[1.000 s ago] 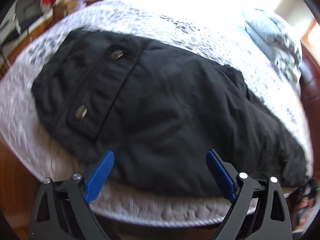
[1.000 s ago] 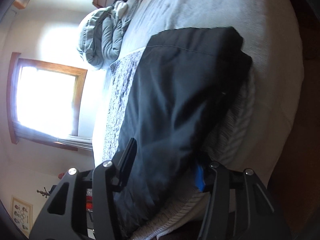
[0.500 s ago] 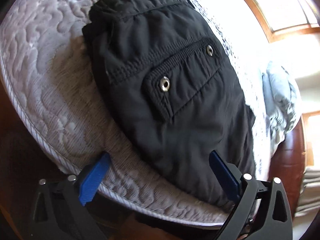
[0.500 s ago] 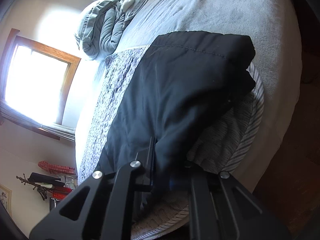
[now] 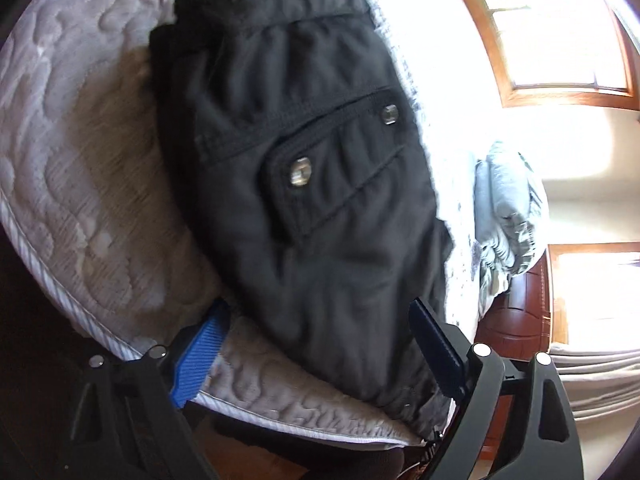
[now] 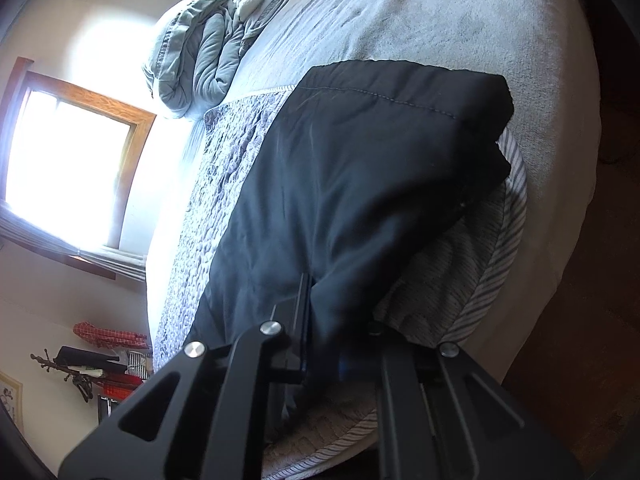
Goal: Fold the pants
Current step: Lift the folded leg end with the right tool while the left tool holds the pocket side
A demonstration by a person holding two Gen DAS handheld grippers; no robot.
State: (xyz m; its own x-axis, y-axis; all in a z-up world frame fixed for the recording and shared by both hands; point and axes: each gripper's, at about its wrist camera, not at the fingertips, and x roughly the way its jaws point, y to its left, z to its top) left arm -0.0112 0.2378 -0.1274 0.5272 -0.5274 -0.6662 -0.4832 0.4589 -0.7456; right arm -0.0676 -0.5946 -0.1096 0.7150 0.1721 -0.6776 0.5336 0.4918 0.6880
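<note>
Black pants point(image 5: 312, 200) lie flat on a quilted grey bedspread point(image 5: 80, 184) at the edge of a bed, stretching away ahead of both grippers. The left gripper point(image 5: 320, 344) points down at the near end of the garment with its jaws wide apart and closing; the elastic cuff end of the pants sits between the blue pads point(image 5: 200, 354) without either pad pressing on it, the left pad over bare bedspread and the right pad just beside the fabric's edge. Ahead of this gripper, a flap pocket point(image 5: 320, 168) with two metal snaps faces up. The right gripper point(image 6: 340, 344) is clamped tight on a bunched fold of the pants point(image 6: 360, 168), the black cloth pinched between its fingers and rising out of the jaws. Beyond it the garment's far edge, with a line of stitching, lies on a grey blanket point(image 6: 440, 16). To the far left of the right gripper, a rumpled pale-blue comforter point(image 6: 196, 48) is heaped near a bright window point(image 6: 68, 168).
</note>
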